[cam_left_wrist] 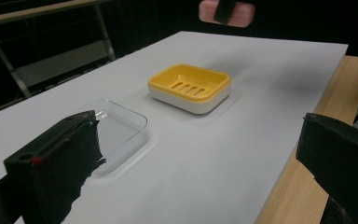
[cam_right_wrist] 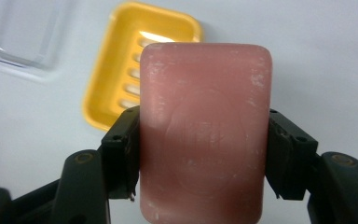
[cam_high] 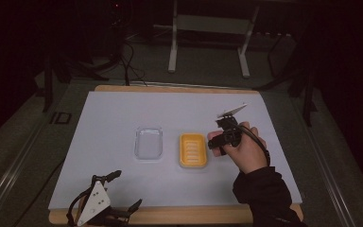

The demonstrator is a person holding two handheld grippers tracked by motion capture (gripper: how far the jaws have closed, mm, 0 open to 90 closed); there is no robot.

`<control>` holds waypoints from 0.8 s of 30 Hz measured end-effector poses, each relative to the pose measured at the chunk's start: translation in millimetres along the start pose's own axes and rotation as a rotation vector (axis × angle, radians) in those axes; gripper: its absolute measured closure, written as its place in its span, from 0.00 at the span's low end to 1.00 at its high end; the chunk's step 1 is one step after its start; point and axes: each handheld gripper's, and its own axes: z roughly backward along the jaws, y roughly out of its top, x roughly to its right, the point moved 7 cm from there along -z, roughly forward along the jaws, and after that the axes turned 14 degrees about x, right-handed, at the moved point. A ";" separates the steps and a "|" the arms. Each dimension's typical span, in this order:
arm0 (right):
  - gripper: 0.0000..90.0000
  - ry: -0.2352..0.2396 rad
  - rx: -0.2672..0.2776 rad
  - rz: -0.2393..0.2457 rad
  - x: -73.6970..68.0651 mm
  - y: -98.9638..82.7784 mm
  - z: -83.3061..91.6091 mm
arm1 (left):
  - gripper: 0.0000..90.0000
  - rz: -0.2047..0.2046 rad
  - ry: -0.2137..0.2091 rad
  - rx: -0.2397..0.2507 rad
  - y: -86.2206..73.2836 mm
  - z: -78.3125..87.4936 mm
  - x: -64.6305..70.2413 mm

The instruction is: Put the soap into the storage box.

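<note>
Overhead view of a wooden table (cam_high: 170, 88) covered by a white sheet (cam_high: 123, 118); a clear lid (cam_high: 149, 143) lay near the centre, with a yellow soap dish (cam_high: 193, 150) just beside it to the right, the two apart. The right hand (cam_high: 246, 151) entered from the lower right in a dark sleeve (cam_high: 264, 194) and held the right gripper (cam_high: 217, 142) just right of the dish, its grey plate (cam_high: 231, 110) tilted above; a pink item sat at the jaws, too small to identify. The left gripper (cam_high: 123, 191) rested at the near edge of the table, lower left, jaws spread apart.
</note>
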 end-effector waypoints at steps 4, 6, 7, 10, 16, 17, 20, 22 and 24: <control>0.42 0.032 0.007 -0.009 -17.5 2.8 -7.2 | 0.00 0.001 -0.001 0.001 0.2 0.0 0.0; 0.42 0.039 0.006 -0.012 -20.8 3.0 -9.0 | 0.00 0.002 -0.001 0.002 0.2 0.0 0.0; 0.42 0.042 0.012 -0.012 -26.7 4.2 -13.1 | 0.00 0.001 -0.002 0.001 0.2 0.0 0.1; 0.42 0.051 0.014 -0.017 -31.1 5.1 -17.1 | 0.00 -0.001 -0.004 -0.002 0.0 0.1 0.5; 0.42 0.059 0.036 -0.060 -41.6 6.5 -30.0 | 0.00 -0.005 -0.008 -0.003 0.2 0.2 1.5; 0.42 0.049 0.043 -0.065 -42.5 6.5 -33.7 | 0.00 -0.005 -0.008 -0.004 0.2 0.1 1.7; 0.42 0.032 0.041 -0.080 -43.6 4.5 -43.5 | 0.00 -0.008 -0.011 -0.003 0.3 0.1 2.2; 0.42 0.026 0.040 -0.091 -44.2 3.4 -46.7 | 0.00 -0.008 -0.011 -0.002 0.3 0.2 2.3; 0.42 -0.007 0.041 -0.098 -43.9 -1.2 -60.5 | 0.00 -0.008 -0.012 -0.003 0.3 0.1 2.3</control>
